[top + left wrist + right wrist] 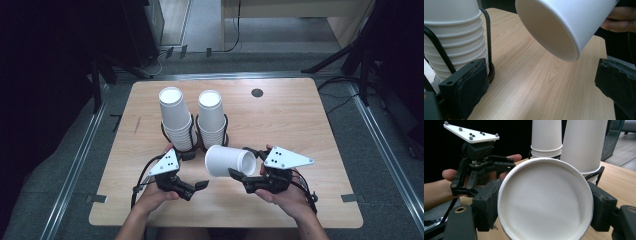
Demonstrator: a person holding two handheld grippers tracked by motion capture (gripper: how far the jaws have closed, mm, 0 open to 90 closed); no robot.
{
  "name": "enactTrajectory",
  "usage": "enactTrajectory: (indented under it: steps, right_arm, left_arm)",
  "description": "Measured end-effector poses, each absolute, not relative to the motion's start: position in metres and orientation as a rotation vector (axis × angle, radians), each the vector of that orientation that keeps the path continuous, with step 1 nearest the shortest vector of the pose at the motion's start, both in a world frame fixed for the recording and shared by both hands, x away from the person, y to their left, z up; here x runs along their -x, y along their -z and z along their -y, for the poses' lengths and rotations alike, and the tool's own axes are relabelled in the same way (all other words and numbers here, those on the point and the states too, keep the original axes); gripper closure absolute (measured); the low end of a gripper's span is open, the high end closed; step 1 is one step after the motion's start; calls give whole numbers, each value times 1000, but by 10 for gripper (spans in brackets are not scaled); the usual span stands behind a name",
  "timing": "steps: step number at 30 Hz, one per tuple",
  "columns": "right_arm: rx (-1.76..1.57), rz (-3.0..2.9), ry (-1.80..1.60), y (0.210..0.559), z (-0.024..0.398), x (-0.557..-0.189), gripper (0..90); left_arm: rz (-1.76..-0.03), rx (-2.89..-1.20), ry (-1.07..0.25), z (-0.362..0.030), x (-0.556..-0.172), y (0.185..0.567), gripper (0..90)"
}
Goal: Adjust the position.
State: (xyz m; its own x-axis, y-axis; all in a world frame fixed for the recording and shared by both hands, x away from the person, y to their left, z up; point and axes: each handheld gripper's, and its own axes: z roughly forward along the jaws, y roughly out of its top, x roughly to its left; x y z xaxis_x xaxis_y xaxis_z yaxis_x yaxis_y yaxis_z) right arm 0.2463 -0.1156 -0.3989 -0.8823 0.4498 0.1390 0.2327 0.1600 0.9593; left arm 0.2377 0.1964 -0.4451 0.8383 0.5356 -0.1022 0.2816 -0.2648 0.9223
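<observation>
The right gripper (244, 174) clamps a white paper cup (230, 161) sideways above the light wooden table (310, 130), near two white cup stacks (176, 120) in black wire holders. The left gripper (196, 170) gapes wide, empty.

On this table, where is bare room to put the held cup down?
Bare wood lies right of the two cup stacks, toward the table's right edge near the small dark disc, and left of the stacks. The near middle is crowded: both tongs, left and right, and the single cup.
</observation>
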Motion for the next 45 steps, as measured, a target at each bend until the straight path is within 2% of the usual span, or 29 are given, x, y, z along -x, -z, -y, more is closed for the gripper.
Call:
enactTrajectory:
  steps: [45]
  right_arm:
    - [-637, -2224, -1877, 400, 110, -241, 246]
  left_arm:
    - [-625, -1787, -252, -192, -239, 450, 0]
